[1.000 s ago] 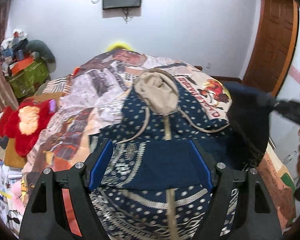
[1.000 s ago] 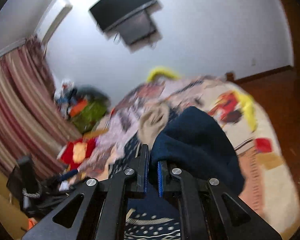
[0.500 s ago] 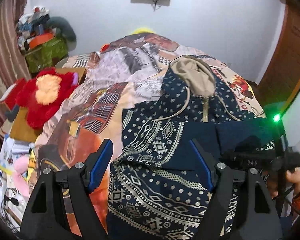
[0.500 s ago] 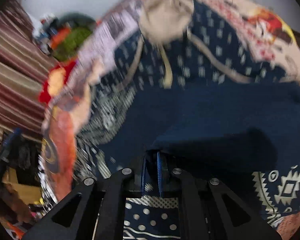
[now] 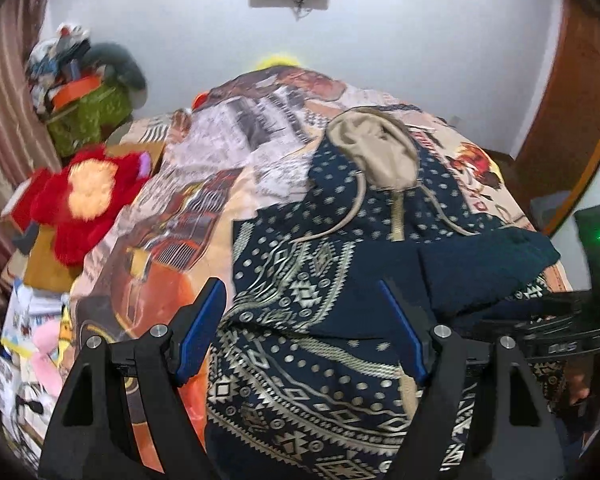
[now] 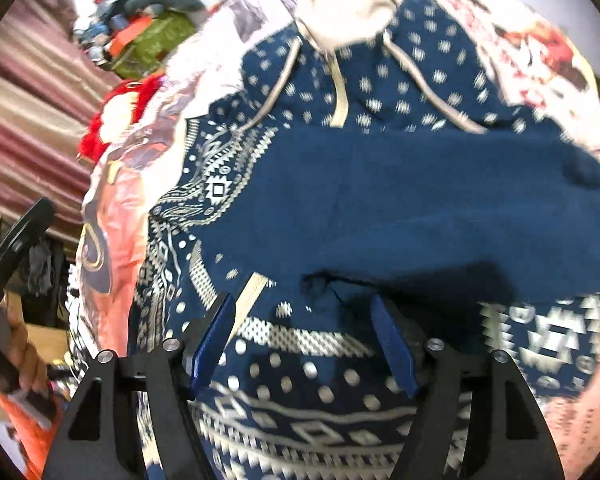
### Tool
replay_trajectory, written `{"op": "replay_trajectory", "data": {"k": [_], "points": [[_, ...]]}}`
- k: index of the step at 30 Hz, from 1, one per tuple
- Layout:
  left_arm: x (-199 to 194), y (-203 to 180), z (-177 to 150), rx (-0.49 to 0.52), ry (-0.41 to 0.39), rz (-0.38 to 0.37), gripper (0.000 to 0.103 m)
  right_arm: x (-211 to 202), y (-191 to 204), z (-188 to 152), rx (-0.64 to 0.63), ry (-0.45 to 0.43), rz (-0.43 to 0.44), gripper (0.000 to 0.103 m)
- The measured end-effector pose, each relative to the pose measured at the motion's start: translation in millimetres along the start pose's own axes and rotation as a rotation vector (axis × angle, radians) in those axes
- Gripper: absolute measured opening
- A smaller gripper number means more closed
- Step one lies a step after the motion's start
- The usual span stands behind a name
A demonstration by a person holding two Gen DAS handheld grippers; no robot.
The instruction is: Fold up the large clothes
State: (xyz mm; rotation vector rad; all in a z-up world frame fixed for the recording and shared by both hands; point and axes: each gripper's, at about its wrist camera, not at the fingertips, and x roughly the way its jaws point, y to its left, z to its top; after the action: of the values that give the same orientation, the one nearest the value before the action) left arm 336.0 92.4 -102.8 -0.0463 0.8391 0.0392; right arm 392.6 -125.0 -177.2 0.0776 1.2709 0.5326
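A navy hoodie (image 5: pixel 312 292) with cream geometric patterns and a beige-lined hood (image 5: pixel 376 152) lies spread on the bed. Its plain navy sleeve (image 6: pixel 412 208) is folded across the chest. My right gripper (image 6: pixel 304 340) hovers just over the sleeve's cuff end with its jaws opening; the cloth lies below them and the pads do not press on it. My left gripper (image 5: pixel 304 328) stands open above the hoodie's left side, nothing between its blue pads. The right gripper's black body (image 5: pixel 560 332) shows at the right edge of the left wrist view.
A printed bedspread (image 5: pixel 204 200) covers the bed. A red plush toy (image 5: pixel 80 196) and a green bag (image 5: pixel 88 112) piled with clutter sit at the left by striped curtains. A wooden door (image 5: pixel 572 92) stands at right. A hand in an orange sleeve (image 6: pixel 16 364) holds the left gripper.
The right gripper came down with the navy sleeve, laid it across the hoodie's chest and opened its jaws off the cloth. The left gripper shifted slightly, staying open.
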Motion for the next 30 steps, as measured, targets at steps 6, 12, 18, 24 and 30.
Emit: {"op": "replay_trajectory", "data": {"k": [6, 12, 18, 24, 30], "points": [[-6.1, -60.2, 12.6, 0.111, -0.016, -0.065, 0.077, -81.0, -34.7, -20.9, -0.009, -0.181, -0.053, 0.068], [20.1, -147.6, 10.2, 0.262, 0.049, -0.158, 0.077, -143.3, -87.9, -48.3, 0.011, -0.309, -0.178, 0.070], [67.9, -225.0, -4.0, 0.371, 0.175, -0.238, 0.077, -159.9, -143.8, -69.8, 0.092, -0.317, -0.232, 0.072], [109.6, -274.0, -19.8, 0.484, 0.254, -0.219, 0.076, -140.8, -167.8, -79.8, 0.108, -0.263, -0.250, 0.072], [128.5, -271.4, -16.3, 0.440, 0.256, -0.211, 0.029, -116.3, -166.2, -71.7, 0.058, -0.209, -0.256, 0.072]]}}
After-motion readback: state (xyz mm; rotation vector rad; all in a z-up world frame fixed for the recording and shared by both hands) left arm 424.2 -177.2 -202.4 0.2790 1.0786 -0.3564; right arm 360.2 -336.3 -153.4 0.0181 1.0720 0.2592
